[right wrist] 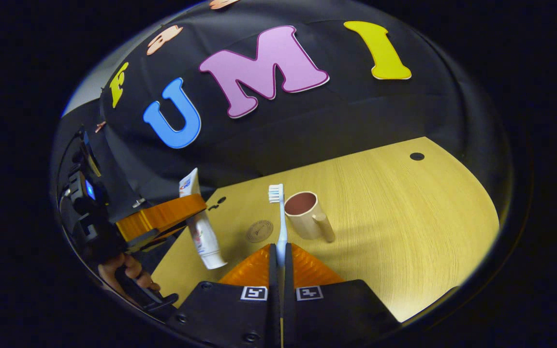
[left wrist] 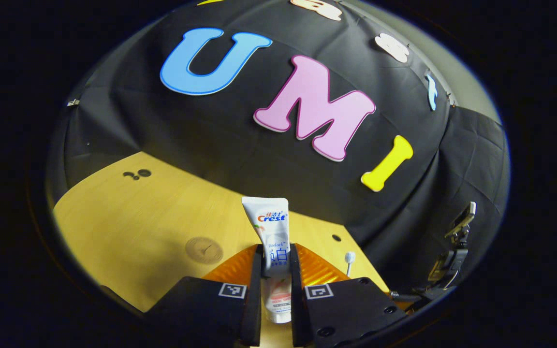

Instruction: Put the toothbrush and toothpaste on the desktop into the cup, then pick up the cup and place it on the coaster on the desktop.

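The cup [right wrist: 302,214] stands upright on the wooden desktop [right wrist: 404,217] in the right gripper view, its handle turned toward the camera, and what shows of its pinkish inside holds nothing. Just left of it lies the round coaster [right wrist: 259,231], flat on the wood and bare; the left gripper view shows the same coaster [left wrist: 204,250] left of that gripper's fingers. The left gripper [left wrist: 276,263] pinches the toothpaste [left wrist: 272,251] between its 2 fingers, the tube upright with its flat crimped end up. From the right gripper view, the left gripper [right wrist: 189,217] is lifted above the desktop at the left, the white tube [right wrist: 201,232] tilted with its cap lowest, and a hand [right wrist: 126,275] grips the handle below. The right gripper [right wrist: 278,258] is pressed onto the toothbrush [right wrist: 281,222], whose pale handle rises from between the 2 fingers to a white bristle head with blue edging, just left of the cup's rim.
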Demonstrator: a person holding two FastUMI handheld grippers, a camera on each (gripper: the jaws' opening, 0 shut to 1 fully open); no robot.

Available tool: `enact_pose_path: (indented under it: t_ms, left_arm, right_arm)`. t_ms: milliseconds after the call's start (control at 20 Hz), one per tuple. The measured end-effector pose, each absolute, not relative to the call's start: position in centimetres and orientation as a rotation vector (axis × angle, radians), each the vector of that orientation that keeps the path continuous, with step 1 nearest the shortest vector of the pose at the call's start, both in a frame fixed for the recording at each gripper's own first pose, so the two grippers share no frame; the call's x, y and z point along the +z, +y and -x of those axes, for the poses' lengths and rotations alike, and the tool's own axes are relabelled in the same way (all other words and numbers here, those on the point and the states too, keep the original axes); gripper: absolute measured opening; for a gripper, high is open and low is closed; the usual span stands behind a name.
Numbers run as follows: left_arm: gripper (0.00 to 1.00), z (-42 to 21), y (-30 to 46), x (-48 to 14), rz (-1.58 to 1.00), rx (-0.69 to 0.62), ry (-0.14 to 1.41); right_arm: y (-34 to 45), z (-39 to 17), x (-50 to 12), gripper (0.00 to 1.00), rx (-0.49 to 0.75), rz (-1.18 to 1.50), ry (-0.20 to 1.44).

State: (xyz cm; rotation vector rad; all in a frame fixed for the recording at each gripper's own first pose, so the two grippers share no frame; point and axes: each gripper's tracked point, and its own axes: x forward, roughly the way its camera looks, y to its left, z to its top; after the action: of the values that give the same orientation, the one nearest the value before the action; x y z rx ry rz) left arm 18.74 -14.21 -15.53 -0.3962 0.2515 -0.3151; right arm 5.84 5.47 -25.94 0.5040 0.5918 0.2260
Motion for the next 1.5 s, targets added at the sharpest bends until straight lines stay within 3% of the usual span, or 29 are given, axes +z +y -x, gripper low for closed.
enact_pose_path:
  t_ms: [250, 550, 600, 650, 1000, 1050, 1200, 1250, 1350, 1400, 1500]
  left_arm:
    - [0.29, -24.7, -17.8, -13.5, 0.425, -0.373, 0.091]
    - [0.29, -30.2, -19.4, -15.4, 0.396, -0.374, -0.036]
    - [0.24, -30.6, -19.5, -16.2, 0.386, -0.369, -0.042]
    - [0.29, -31.1, -19.7, -17.1, 0.379, -0.367, -0.039]
    - [0.3, -32.5, -21.3, -22.4, 0.356, -0.349, 0.024]
    - [0.26, -32.6, -21.4, -23.1, 0.346, -0.341, 0.036]
    - [0.38, -32.2, -21.7, -24.8, 0.355, -0.34, 0.071]
    - [0.34, -31.9, -21.8, -25.5, 0.356, -0.344, 0.092]
    - [0.42, -31.4, -21.8, -26.5, 0.347, -0.344, 0.117]
    - [0.37, -31.2, -22.0, -26.7, 0.349, -0.352, 0.127]
    - [0.41, -30.7, -22.3, -26.3, 0.352, -0.37, 0.112]
  right_arm:
    - [4.3, -8.3, -26.0, 0.07, 0.272, -0.572, 0.53]
    - [2.8, -10.8, -26.8, 0.07, 0.292, -0.597, 0.465]
    - [2.6, -11.2, -27.1, 0.07, 0.295, -0.59, 0.458]
    - [2.4, -11.3, -27.5, 0.06, 0.298, -0.585, 0.453]
    - [1.8, -12.0, -28.9, 0.07, 0.306, -0.591, 0.443]
    - [1.8, -11.8, -29.2, 0.07, 0.308, -0.596, 0.45]
    - [1.4, -11.9, -29.8, 0.06, 0.3, -0.601, 0.459]
    - [1.2, -11.8, -29.9, 0.07, 0.297, -0.602, 0.461]
    - [0.9, -11.9, -29.8, 0.07, 0.292, -0.603, 0.46]
    - [0.7, -12.0, -29.8, 0.07, 0.289, -0.603, 0.46]
    - [0.4, -12.1, -29.8, 0.07, 0.282, -0.605, 0.456]
